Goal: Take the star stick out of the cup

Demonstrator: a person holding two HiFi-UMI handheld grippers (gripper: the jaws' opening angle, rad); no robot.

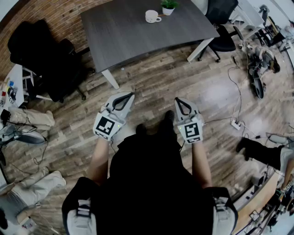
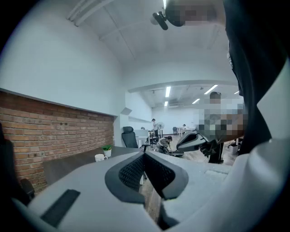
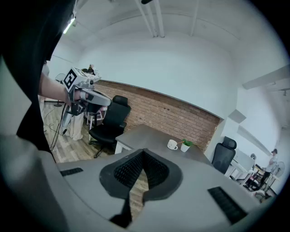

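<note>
Head view: cup (image 1: 151, 16) stands on the tabletop (image 1: 124, 36), well ahead.
Left hand-held gripper (image 1: 127, 97) and right hand-held gripper (image 1: 178, 102) are closed and empty, well apart from it.

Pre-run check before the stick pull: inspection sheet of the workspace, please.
Surface: grey table, ahead of the person.
Job's things: white cup near its far edge; stick too small to tell.
Clutter: potted plant beside cup.
Grippers: left gripper and right gripper, fingers together, empty, over the floor.
Cables: cable and power strip on floor, right.
Surroundings: brick wall, office chair, wood floor.
</note>
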